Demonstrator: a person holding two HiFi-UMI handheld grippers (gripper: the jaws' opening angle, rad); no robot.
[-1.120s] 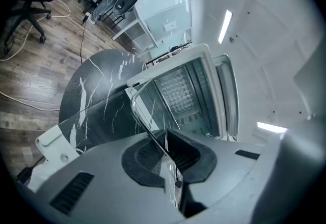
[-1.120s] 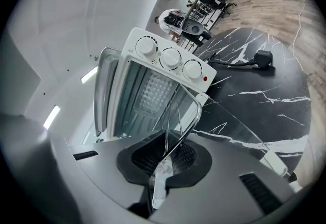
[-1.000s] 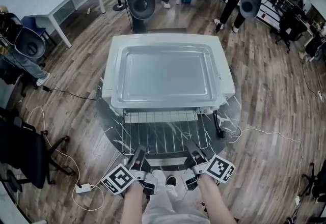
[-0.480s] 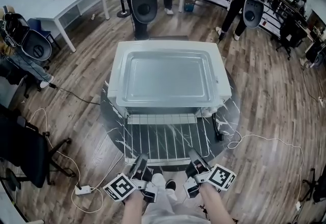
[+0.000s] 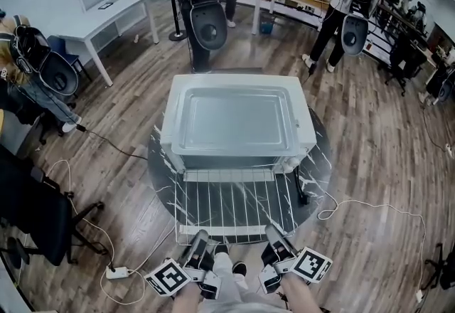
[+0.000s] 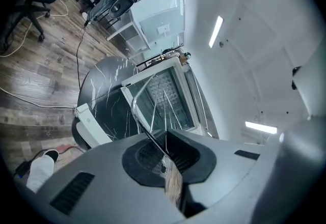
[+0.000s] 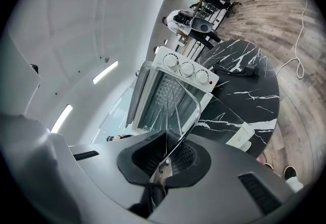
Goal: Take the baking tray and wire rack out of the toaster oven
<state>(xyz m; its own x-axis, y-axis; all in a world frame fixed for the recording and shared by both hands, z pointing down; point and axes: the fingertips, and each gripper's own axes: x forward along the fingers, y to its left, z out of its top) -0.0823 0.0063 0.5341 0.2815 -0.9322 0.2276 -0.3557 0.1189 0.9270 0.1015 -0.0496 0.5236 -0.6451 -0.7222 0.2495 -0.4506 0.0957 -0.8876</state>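
Observation:
A white toaster oven [image 5: 308,135] stands on a round black marble table [image 5: 160,162], and the grey baking tray [image 5: 234,119] lies on top of the oven. The wire rack [image 5: 234,203] sticks far out of the oven mouth above the open door. My left gripper [image 5: 201,237] is shut on the rack's front bar near its left corner. My right gripper [image 5: 274,233] is shut on the same bar near the right corner. In the left gripper view the rack [image 6: 140,111] runs from the pads towards the oven [image 6: 179,96]. The right gripper view shows the rack [image 7: 192,114] below the oven's knobs [image 7: 186,69].
A black cord [image 5: 301,189] lies on the table at the oven's right. Cables and a power strip [image 5: 117,272] lie on the wooden floor. A black office chair [image 5: 39,212] stands at left, a white desk [image 5: 106,13] at back left. People stand behind the oven.
Both grippers have drawn back towards me and risen slightly with the rack, which now sticks further out of the oven. The tray on top has not moved.

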